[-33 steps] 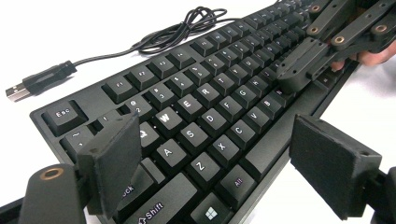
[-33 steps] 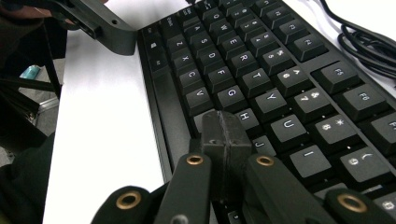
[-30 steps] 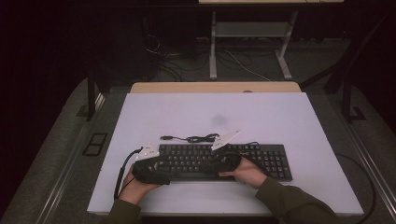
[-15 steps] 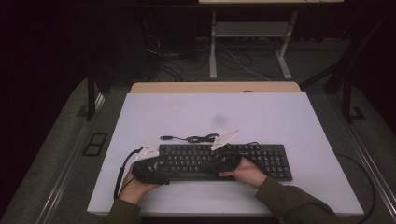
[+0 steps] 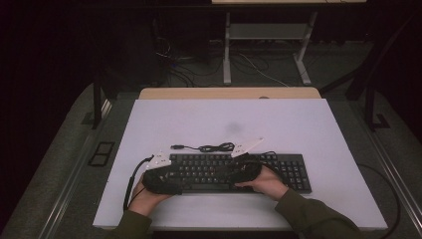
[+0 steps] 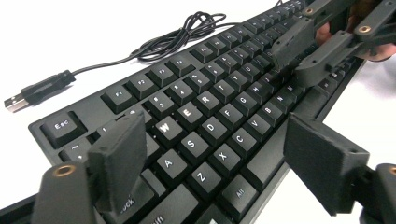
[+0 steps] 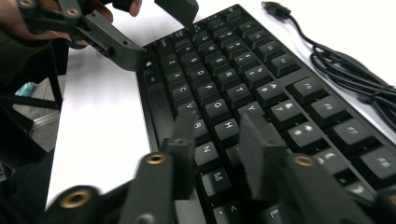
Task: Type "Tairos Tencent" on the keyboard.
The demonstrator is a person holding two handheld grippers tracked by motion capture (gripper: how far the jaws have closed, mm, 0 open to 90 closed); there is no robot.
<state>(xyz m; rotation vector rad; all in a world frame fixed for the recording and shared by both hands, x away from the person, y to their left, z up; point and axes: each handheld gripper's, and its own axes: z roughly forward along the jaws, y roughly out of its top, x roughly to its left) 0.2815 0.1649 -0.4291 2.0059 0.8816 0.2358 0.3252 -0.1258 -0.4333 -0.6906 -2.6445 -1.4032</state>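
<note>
On the white table, black wired keyboard lying flat near the front edge (USB cable coiled behind), left gripper spread wide astride its left end, right gripper just opening over the middle keys, nothing gripped.

Surroundings beyond the work area

White table top with a tan wooden edge at its far side. Beyond it, a grey metal frame stands on dark carpet with loose cables lying on the floor.
</note>
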